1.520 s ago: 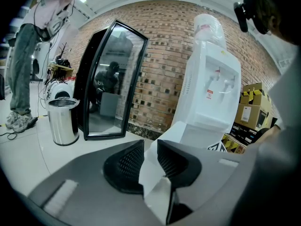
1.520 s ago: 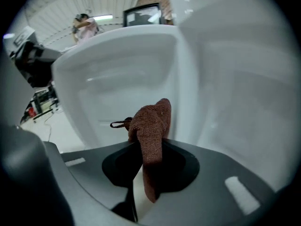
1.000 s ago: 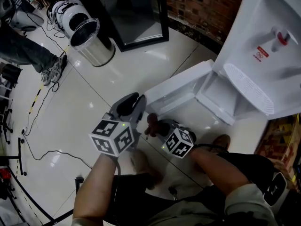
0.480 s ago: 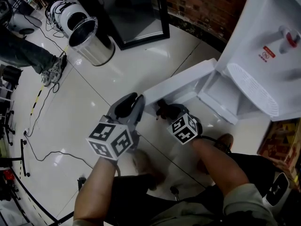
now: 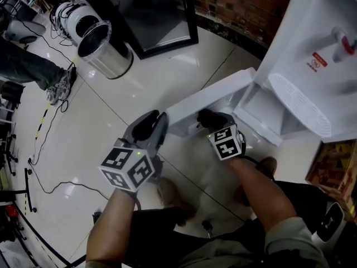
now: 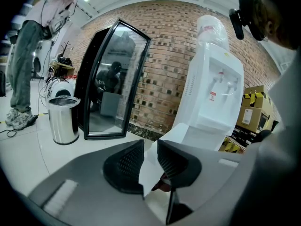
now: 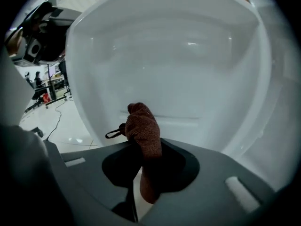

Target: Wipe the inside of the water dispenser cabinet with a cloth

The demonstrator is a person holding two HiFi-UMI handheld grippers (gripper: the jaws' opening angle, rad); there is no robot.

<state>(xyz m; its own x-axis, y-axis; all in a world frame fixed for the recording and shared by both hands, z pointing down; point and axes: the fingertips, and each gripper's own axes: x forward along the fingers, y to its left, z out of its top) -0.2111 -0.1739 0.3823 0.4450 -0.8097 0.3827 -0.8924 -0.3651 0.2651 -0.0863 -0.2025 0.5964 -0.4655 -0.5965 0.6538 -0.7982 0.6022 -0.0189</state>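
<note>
The white water dispenser (image 5: 312, 49) stands at the right, its low cabinet (image 5: 257, 111) open. The cabinet door (image 5: 209, 100) swings out towards me. My left gripper (image 5: 159, 118) is shut on the door's free edge; in the left gripper view the white door panel (image 6: 149, 166) sits between the jaws of the left gripper (image 6: 150, 149). My right gripper (image 5: 207, 119) is shut on a brown cloth (image 7: 142, 124) and holds it close to the door's white moulded inner face (image 7: 188, 55). Whether the cloth touches that face I cannot tell.
A steel bin (image 5: 103, 48) and a black-framed glass panel (image 5: 162, 15) stand at the back by the brick wall (image 5: 240, 4). Cables (image 5: 42, 149) trail over the tiled floor at left, near a person's legs (image 5: 30, 66). Cardboard boxes (image 5: 334, 161) sit right of the dispenser.
My right gripper has moved rightwards and up along the door with the cloth, rolling as it went. The left gripper has stayed on the door's edge.
</note>
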